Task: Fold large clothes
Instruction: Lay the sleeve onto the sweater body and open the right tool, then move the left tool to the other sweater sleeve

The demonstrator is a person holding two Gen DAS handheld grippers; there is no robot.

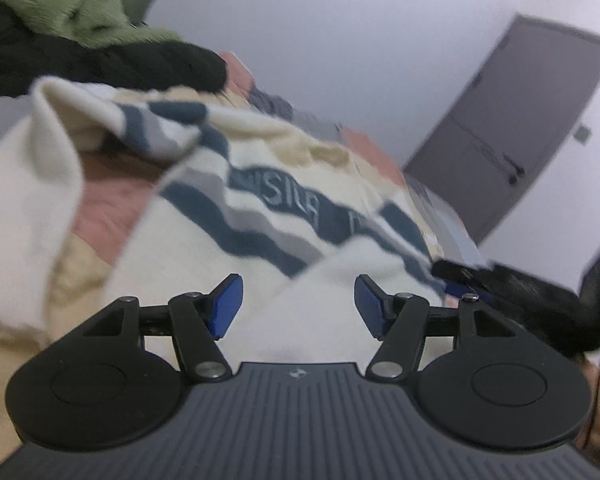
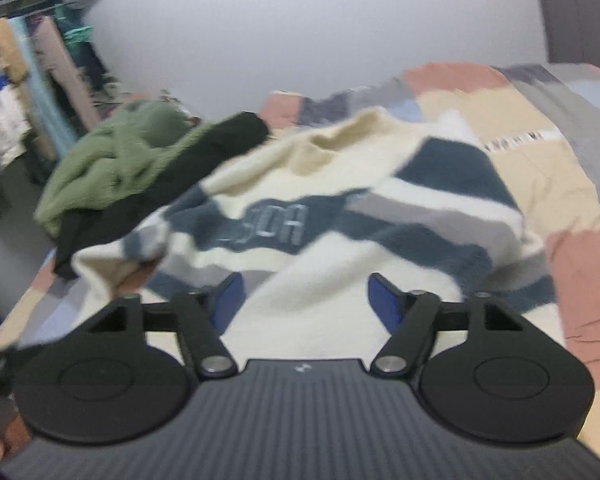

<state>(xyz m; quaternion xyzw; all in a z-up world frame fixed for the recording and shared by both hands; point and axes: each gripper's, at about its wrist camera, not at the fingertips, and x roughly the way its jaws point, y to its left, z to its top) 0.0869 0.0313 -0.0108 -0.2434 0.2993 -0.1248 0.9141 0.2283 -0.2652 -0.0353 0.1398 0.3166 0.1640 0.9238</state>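
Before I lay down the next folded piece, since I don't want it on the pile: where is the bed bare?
Bare patchwork bedspread shows beyond and to the right of the striped sweater, toward the bed's far end. A small pink patch lies between sleeve and body. It is crowded at the left, where the green garment and black garment are heaped against the sweater.

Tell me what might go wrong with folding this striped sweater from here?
Both views are blurred, so aim may be off. The sweater lies rumpled, one sleeve flopped loose, so a fold could trap creases. The left gripper and right gripper are open, nothing between their fingers; closing on thick knit might pinch the quilt too. The green and black clothes touch the sweater's far edge and could get dragged along.
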